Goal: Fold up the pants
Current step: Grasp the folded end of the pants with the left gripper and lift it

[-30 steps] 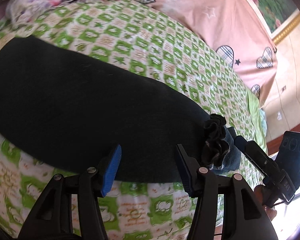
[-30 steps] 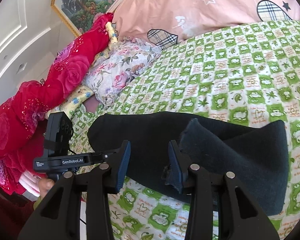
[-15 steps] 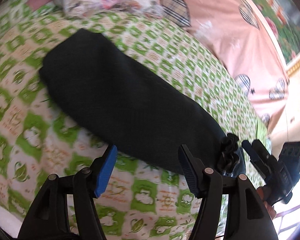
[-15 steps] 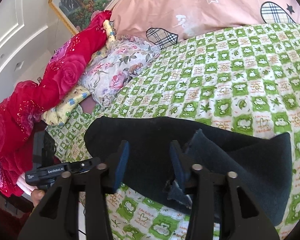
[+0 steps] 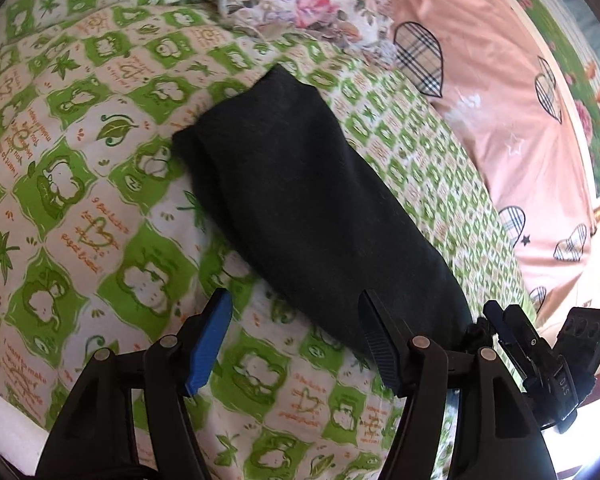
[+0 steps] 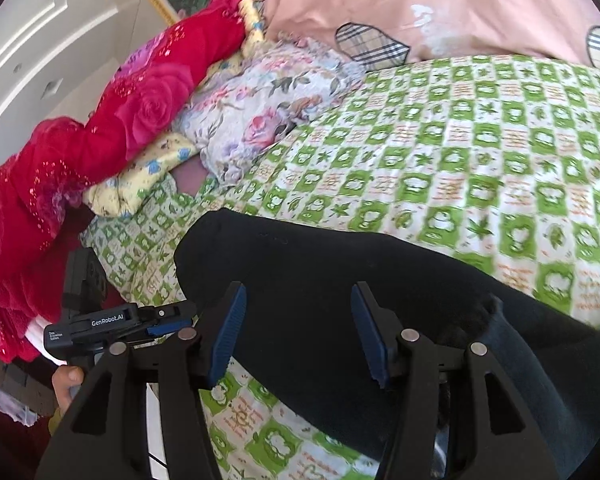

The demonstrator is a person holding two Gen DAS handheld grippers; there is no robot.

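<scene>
Pants [image 5: 312,208] of dark, near-black cloth lay on the bed [image 5: 80,208], across its green-and-white checked cover, already doubled into one long, narrow band with the two legs stacked. From the right wrist view a raised flap of cloth showed near the right end of the band, so the layers there did not look fully flat. Left gripper [image 5: 296,340] hovered over the near edge of the band, its fingers [image 5: 210,342] well apart with only bed cover and the cloth's edge showing between them, gripping nothing; the jaws had just been opening. Right gripper [image 6: 300,330] hung above the cloth with its fingers [image 6: 228,330] likewise spread and empty, having just opened too. By the look of it the lengthwise fold was done and released; what remained was probably smoothing the flap and folding the band across its length into a compact stack.
</scene>
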